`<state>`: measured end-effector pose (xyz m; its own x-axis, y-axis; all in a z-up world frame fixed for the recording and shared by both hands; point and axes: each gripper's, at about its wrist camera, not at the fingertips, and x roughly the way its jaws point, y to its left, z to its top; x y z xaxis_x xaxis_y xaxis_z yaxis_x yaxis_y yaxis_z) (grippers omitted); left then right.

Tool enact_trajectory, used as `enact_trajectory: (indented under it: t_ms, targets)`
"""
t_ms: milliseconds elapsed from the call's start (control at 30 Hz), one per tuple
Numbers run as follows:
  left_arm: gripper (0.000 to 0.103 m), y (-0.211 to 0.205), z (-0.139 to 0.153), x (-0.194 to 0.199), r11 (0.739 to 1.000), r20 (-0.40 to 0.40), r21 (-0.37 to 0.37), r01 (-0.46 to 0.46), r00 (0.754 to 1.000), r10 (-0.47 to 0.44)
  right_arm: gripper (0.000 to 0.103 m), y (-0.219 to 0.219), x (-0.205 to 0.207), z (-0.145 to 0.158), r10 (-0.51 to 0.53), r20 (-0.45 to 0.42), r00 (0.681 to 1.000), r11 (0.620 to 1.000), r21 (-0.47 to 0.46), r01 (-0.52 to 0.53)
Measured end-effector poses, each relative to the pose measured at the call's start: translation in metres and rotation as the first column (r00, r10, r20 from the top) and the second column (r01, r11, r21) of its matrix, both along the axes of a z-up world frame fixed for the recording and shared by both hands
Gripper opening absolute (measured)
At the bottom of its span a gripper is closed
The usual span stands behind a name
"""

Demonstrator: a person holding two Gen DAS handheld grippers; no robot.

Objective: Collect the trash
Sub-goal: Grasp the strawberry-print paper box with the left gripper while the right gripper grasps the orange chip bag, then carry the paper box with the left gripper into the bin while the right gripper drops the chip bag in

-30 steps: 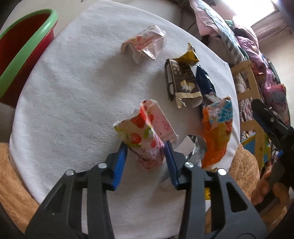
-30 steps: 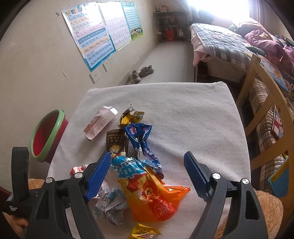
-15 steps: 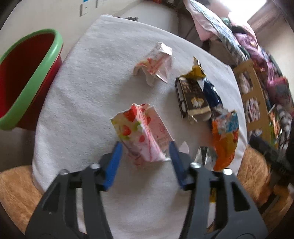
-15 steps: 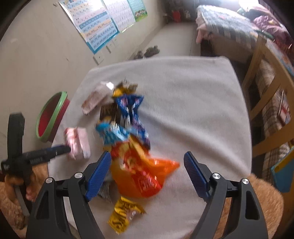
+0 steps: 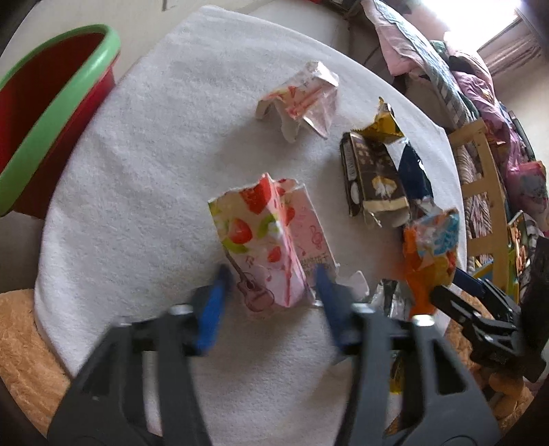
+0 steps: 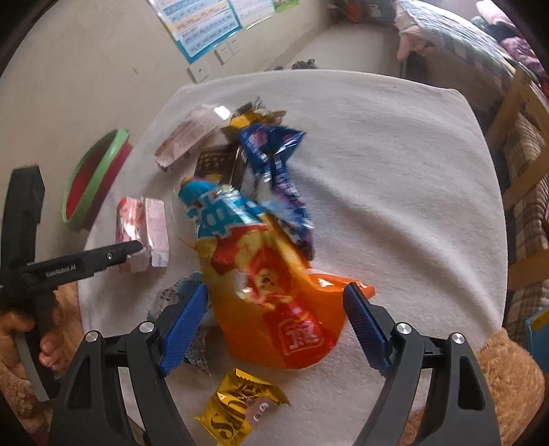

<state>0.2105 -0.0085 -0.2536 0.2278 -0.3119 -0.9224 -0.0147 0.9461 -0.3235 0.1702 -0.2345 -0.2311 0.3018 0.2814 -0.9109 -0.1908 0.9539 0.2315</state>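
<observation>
— What are your left jaws doing?

— Your left gripper has its blue pads against either side of the strawberry carton, holding it near its lower end. The carton stands tilted, its torn top pointing away from you, over the white towel.

— And the right one?

— Your right gripper is spread wide, with the orange snack bag lying between the pads. Neither pad touches it, as far as the view shows.

— What lies around the bag?

— A blue wrapper runs from its far end, beside a dark brown box. A gold wrapper lies near you, just below the bag, and a crumpled silver wrapper sits by your left pad. A pale pink wrapper lies farther off, next to the box.

— Where is the bin?

— The red bin with the green rim stands off the towel's left edge, well apart from the carton. Behind the towel you have a wall poster and, to the right, a bed.
</observation>
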Motion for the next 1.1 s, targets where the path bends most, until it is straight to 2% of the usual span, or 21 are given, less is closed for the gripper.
enact_trajectory:
  t_ms: [100, 133, 267, 533, 733, 1033, 1100]
  targets:
    - [0.037, 0.001, 0.002, -0.002, 1.000, 0.015, -0.002, 0.009, 1.000, -0.009, 0.058, -0.002, -0.002, 0.003, 0.002, 0.012, 1.000, 0.999, 0.032, -0.003]
    - [0.037, 0.002, 0.003, -0.002, 1.000, 0.019, -0.001, 0.008, 1.000, -0.008, 0.045, -0.004, -0.002, 0.005, -0.003, 0.012, 1.000, 0.999, 0.043, 0.003]
    - [0.037, 0.006, 0.010, -0.004, 1.000, 0.044, 0.001, 0.002, 0.999, -0.002, 0.041, -0.008, -0.004, 0.012, -0.018, 0.026, 0.999, 0.998, 0.069, 0.016]
    - [0.037, 0.020, 0.029, -0.005, 1.000, 0.106, 0.008, -0.029, 0.994, 0.028, 0.041, -0.003, -0.008, 0.046, -0.028, 0.093, 0.995, 0.989, 0.150, 0.013]
    - [0.032, 0.032, 0.043, -0.005, 0.999, 0.149, 0.002, -0.049, 0.988, 0.048, 0.041, 0.004, -0.002, 0.068, -0.072, 0.139, 0.988, 0.978, 0.202, 0.043]
    - [0.033, 0.042, 0.032, -0.010, 0.998, 0.095, 0.001, -0.058, 0.994, 0.058, 0.041, 0.012, -0.003, 0.070, -0.059, 0.136, 0.989, 0.984, 0.176, 0.034]
    - [0.037, 0.043, 0.029, -0.013, 0.998, 0.081, -0.001, -0.062, 0.995, 0.062, 0.041, 0.012, -0.002, 0.068, -0.063, 0.129, 0.990, 0.984, 0.176, 0.040]
